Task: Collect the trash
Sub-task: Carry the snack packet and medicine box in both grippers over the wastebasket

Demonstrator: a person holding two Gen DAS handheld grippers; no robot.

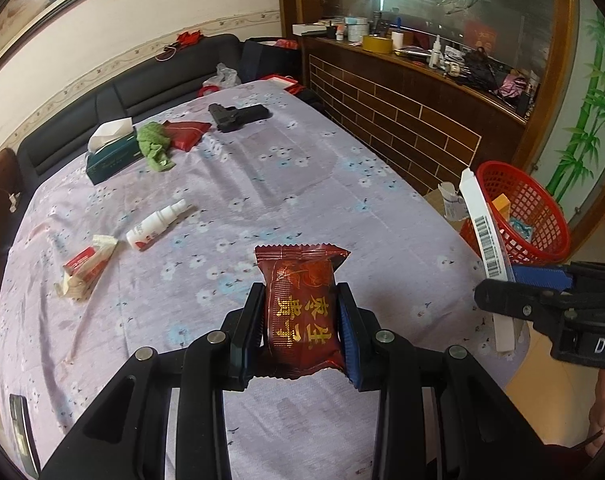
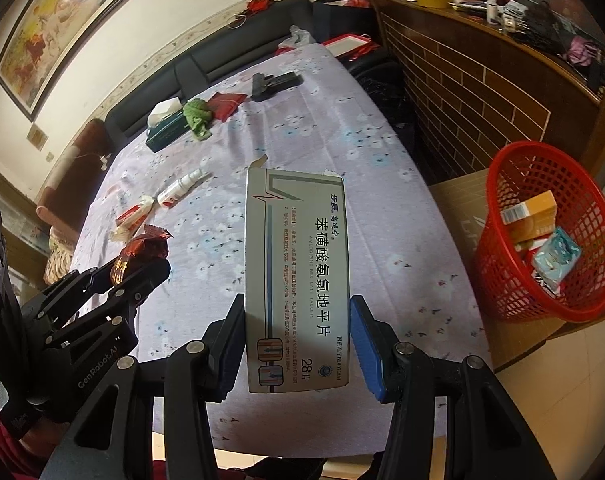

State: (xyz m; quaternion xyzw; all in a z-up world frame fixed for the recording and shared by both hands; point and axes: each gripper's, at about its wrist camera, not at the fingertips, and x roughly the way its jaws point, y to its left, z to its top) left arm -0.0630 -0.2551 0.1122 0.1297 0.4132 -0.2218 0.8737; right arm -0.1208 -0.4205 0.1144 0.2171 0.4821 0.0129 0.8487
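My left gripper (image 1: 300, 308) is shut on a dark red snack wrapper (image 1: 300, 304) with gold lettering, held above the lilac flowered table cover (image 1: 262, 184). The same wrapper (image 2: 142, 254) shows at the left of the right wrist view, in the left gripper (image 2: 142, 268). My right gripper (image 2: 296, 320) is shut on an open white and grey medicine box (image 2: 296, 272). That box (image 1: 488, 240) stands edge-on at the right of the left wrist view, in the right gripper (image 1: 502, 284). A red mesh basket (image 2: 514, 280) (image 1: 542, 208) stands beyond the table's right edge with several packets inside.
On the cover lie a white spray bottle (image 1: 158, 220), a crumpled red and white packet (image 1: 86, 264), a green tissue box (image 1: 110, 152), a green cloth (image 1: 154, 144), a red pouch (image 1: 186, 134) and a black toy pistol (image 1: 236, 116). A brown cabinet (image 1: 402, 128) stands on the right.
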